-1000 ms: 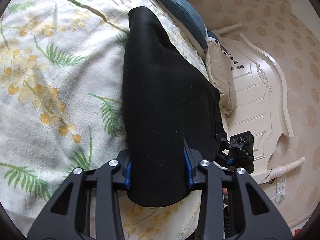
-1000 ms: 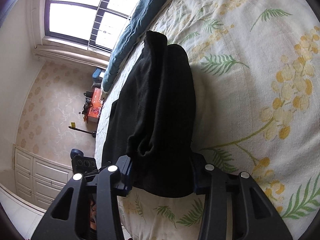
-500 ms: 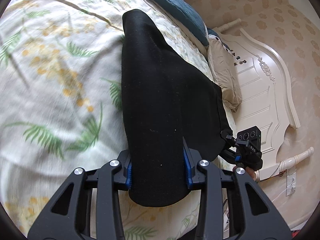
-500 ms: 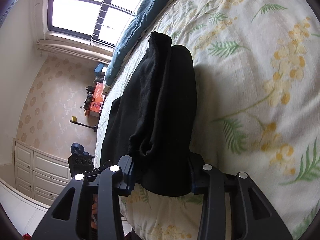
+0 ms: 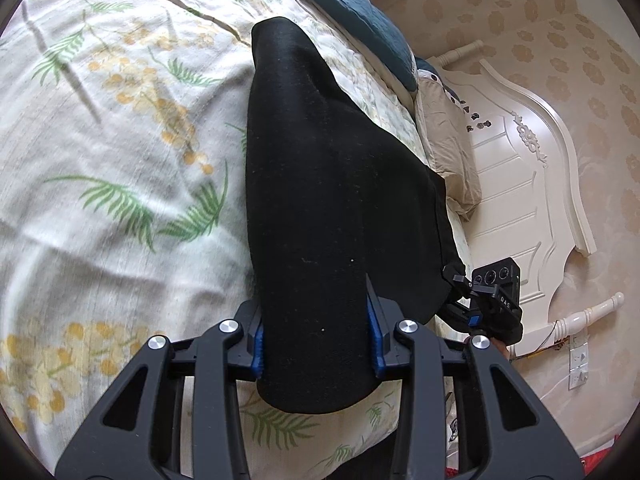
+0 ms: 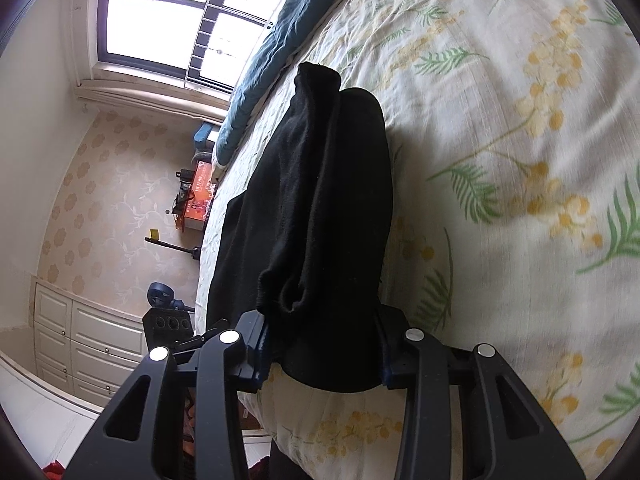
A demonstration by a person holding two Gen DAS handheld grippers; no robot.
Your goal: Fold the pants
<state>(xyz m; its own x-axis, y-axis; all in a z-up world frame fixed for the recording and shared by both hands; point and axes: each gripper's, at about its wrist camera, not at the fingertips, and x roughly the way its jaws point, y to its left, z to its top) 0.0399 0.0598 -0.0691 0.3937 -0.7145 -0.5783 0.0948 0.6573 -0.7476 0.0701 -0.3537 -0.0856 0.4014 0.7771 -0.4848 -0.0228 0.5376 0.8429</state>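
Black pants are stretched between my two grippers above a floral bedspread. My left gripper is shut on one end of the pants, which drape over its fingers. My right gripper is shut on the other end, where bunched cloth with a hem hangs over it. The pants run away from each camera toward the far fold. The right gripper also shows in the left wrist view, and the left gripper in the right wrist view.
A dark blue duvet lies along the far side of the bed. A beige pillow and a white headboard are at the right. A window, white drawers and an orange box are beyond the bed.
Both grippers have moved along the bed with the pants held; the bedspread pattern has slid under them. The grip on the cloth is unchanged.
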